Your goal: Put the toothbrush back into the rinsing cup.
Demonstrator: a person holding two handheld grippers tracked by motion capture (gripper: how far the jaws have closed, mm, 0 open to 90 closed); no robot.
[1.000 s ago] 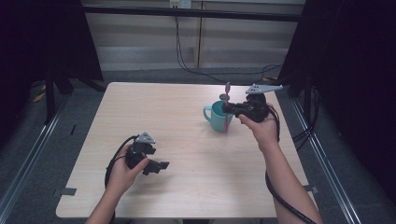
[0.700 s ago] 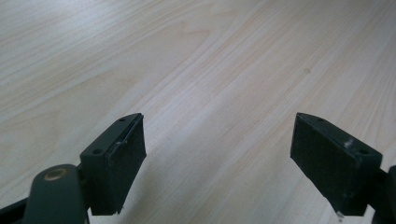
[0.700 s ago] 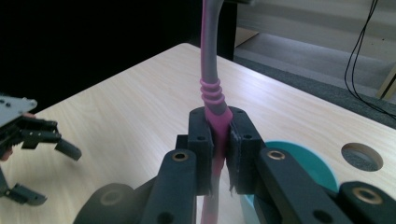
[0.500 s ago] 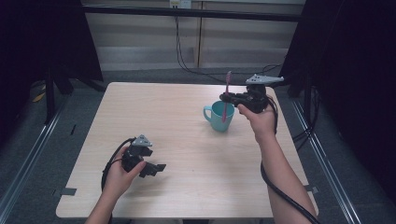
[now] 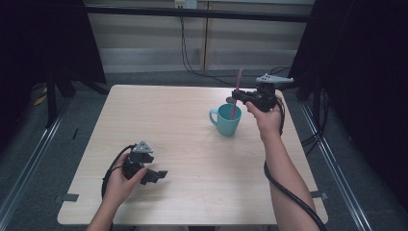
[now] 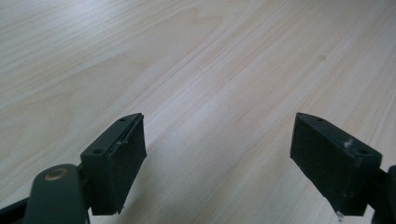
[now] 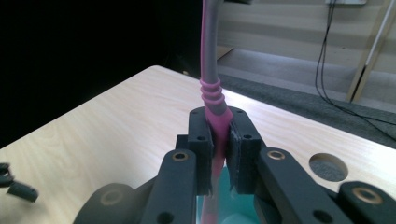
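Right gripper view, right gripper [image 7: 219,140] clamping toothbrush-like pink stick [image 7: 211,93] above cup [image 5: 227,119]

No text, label, brand, number or sign can be read in any of the views. The teal mug [image 5: 227,119], the pink-and-grey utensil [image 7: 211,88], the wooden bench [image 5: 173,125] and the black grippers carry no legible markings; the small plate on the back wall is too blurred to read.
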